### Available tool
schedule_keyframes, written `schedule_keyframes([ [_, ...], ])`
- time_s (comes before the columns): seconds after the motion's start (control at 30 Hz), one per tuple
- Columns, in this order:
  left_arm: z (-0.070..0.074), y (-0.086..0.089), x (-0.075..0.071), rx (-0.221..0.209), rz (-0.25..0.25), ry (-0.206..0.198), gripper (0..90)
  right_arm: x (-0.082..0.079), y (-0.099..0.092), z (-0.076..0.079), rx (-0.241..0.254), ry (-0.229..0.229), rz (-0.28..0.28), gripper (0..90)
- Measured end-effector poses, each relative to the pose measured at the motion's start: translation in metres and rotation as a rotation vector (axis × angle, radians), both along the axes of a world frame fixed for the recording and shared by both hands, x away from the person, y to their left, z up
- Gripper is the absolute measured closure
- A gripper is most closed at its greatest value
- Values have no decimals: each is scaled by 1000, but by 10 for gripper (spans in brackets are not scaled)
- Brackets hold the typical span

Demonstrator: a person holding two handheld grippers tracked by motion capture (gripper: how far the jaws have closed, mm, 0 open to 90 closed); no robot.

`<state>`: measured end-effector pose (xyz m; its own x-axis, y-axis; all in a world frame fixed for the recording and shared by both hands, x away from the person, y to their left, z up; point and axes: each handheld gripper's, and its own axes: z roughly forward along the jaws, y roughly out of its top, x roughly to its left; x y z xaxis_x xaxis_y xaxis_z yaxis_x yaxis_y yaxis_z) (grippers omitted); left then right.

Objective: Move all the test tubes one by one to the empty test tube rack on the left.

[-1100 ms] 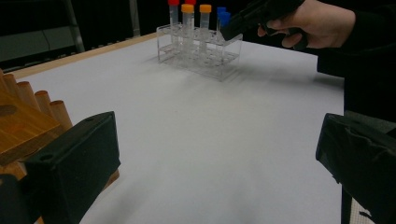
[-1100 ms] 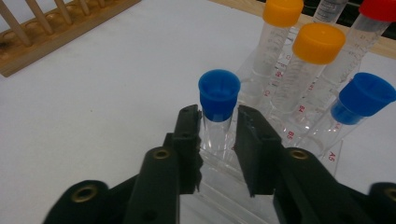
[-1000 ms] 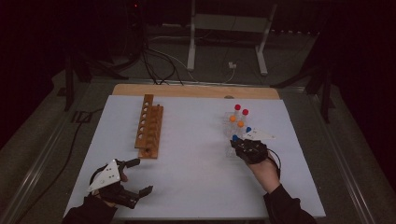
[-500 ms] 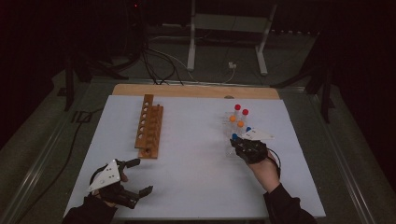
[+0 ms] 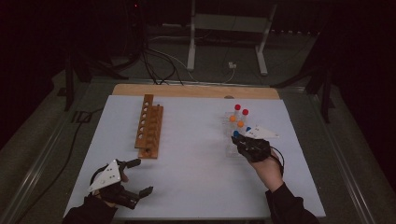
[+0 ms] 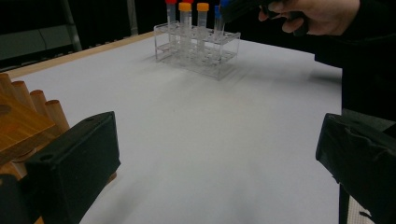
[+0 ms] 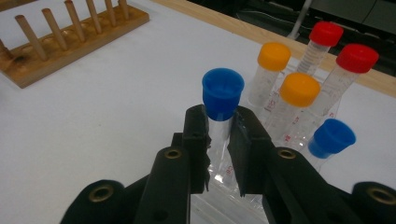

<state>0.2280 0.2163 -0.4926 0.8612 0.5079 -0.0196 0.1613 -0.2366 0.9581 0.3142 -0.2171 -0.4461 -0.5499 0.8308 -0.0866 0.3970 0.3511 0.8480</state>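
Note:
A clear plastic rack (image 5: pixel 229 150) at the right of the white table holds several capped tubes. My right gripper (image 7: pixel 219 135) is shut on a blue-capped tube (image 7: pixel 222 93) just below its cap, and the tube stands upright at the rack's near corner. Behind it stand two orange-capped tubes (image 7: pixel 299 88), two red-capped tubes (image 7: pixel 357 57) and a second blue-capped tube (image 7: pixel 331 136). In the high view the right gripper (image 5: pixel 239 141) sits over the rack's near end. My left gripper (image 5: pixel 144 176) lies open near the front left edge, its jaws wide apart with nothing between them (image 6: pixel 215 158).
A wooden peg rack (image 5: pixel 150 126) stands left of centre, close to the left gripper's side (image 6: pixel 28 112). A wooden board (image 5: pixel 196 91) borders the table's far edge. Metal stand legs (image 5: pixel 191 46) and cables lie on the floor beyond.

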Motion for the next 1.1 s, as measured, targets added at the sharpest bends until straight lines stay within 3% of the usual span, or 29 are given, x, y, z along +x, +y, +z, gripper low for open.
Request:
schedule_keyframes([
  [0.37, 1, 0, -1, 2, -2, -9, 4, -12, -3, 25, 20, -68, 20, 765],
  [0.53, 3, -2, -1, -12, -6, -11, 5, -24, 1, 40, 45, -102, 64, 765],
  [0.63, 6, -6, -2, -22, -24, -8, 4, -28, 9, 41, 44, -94, 102, 765],
  [0.83, 19, -18, -1, -14, -70, 47, 5, -31, 27, 29, 11, -51, 189, 765],
  [1.1, 41, -42, 14, -35, -140, 74, 4, -36, 46, 11, -21, 7, 274, 765],
])
